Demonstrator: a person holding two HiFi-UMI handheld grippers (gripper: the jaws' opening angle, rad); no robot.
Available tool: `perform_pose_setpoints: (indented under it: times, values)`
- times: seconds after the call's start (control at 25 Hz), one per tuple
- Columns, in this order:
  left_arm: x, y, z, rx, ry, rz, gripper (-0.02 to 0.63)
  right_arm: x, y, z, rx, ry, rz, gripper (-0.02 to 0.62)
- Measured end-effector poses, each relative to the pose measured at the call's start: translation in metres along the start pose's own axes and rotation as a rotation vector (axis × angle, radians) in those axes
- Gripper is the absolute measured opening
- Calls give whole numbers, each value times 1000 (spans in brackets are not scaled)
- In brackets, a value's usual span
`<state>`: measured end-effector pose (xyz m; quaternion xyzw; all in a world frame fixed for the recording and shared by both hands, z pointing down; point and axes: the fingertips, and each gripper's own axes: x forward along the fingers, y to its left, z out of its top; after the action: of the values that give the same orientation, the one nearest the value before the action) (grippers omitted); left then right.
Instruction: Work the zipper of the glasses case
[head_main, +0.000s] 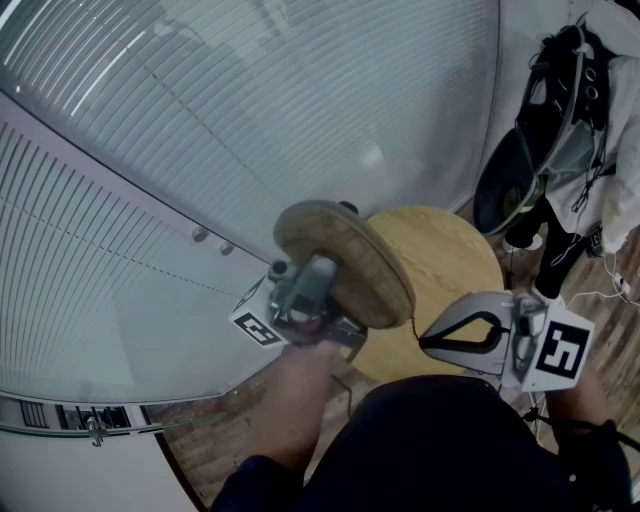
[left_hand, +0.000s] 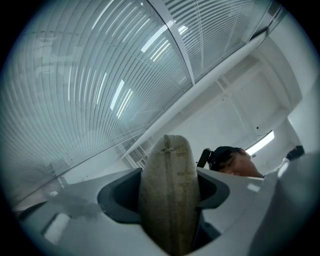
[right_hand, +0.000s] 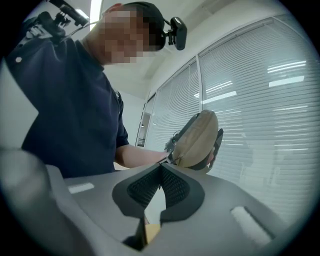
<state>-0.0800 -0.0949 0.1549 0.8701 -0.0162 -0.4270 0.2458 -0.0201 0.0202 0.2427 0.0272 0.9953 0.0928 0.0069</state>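
Observation:
A tan oval glasses case (head_main: 345, 260) is held up in the air over the round wooden table (head_main: 455, 255). My left gripper (head_main: 322, 290) is shut on it, its jaws pressed against both flat sides of the case (left_hand: 167, 195), which stands on edge between them with a seam along its top. My right gripper (head_main: 422, 342) is to the right with its jaws shut, tips close to the case's right end. A thin dark strand runs from that end toward the tips. In the right gripper view the shut tips (right_hand: 161, 167) sit just below the case (right_hand: 197, 137); whether they pinch a zipper pull I cannot tell.
Window blinds (head_main: 250, 110) fill the left and back. Dark bags and straps (head_main: 545, 150) with white cloth stand on the floor at the right, with cables near them. The person's forearm (head_main: 300, 400) reaches up to the left gripper.

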Motion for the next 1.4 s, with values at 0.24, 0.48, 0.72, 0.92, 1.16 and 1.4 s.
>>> perform_pose_setpoints:
  times: [0.24,0.48,0.72,0.92,1.16,1.4]
  values:
    - [8,-1,7,-5,-56,18,298,9,-1,-6,-45,60,-36,11]
    - [8,7,15,-25,-109,67,298,25,-3,-22,-124,168,-61,11]
    - [9,11,3,-31,-129,82,298,27,2,-34,-147,197,-41,11]
    - [14,12,-6,-41,-110,84,298,28,5,-35,-176,215,-2,11]
    - [16,15,-7,-63,-118,96,298,34,5,-32,-174,212,14,11]
    - [7,28,-11,-28,-94,172,299,30,5,-42,-141,219,25,12]
